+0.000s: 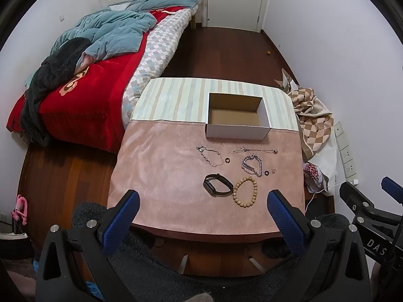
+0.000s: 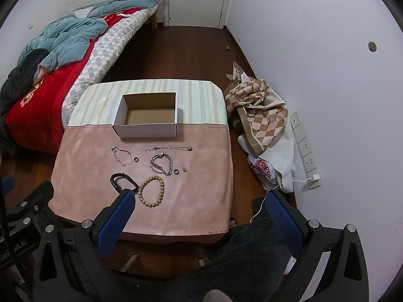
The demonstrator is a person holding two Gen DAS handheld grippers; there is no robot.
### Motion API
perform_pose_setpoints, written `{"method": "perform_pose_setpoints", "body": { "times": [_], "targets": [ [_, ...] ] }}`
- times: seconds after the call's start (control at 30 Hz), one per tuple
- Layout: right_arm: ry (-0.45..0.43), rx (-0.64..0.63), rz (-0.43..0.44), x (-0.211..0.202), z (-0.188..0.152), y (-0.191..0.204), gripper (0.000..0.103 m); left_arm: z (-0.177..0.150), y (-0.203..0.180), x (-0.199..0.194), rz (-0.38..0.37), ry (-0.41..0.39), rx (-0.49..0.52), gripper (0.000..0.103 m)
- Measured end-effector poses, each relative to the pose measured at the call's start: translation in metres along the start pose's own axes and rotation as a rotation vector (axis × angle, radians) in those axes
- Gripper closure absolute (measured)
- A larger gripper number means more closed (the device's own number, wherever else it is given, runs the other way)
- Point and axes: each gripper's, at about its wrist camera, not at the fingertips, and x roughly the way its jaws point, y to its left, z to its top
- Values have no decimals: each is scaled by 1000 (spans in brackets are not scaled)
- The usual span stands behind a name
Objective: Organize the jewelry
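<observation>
Jewelry spread flat before an open box

Ahead of the claws lie a wooden bead bracelet (image 1: 245, 191), black watch band (image 1: 217, 188), silver chain bracelet (image 1: 252, 164), two thin chains, small rings; white cardboard box (image 1: 238, 120) beyond, upright.

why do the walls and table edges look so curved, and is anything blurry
Left wrist view: fisheye bends the walls and the pink cloth-covered table; the wooden bead bracelet stays sharp. Right wrist view: same bowing, dark corner vignetting, open white cardboard box crisp.
</observation>
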Motion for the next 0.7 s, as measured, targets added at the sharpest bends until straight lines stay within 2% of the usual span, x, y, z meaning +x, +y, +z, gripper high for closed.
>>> {"method": "perform_pose_setpoints", "body": {
  "times": [0.7],
  "targets": [
    [-25,4,-3,-3,-5,-3,0,-1,0,-5,-3,-16,1,0]
  ]
}}
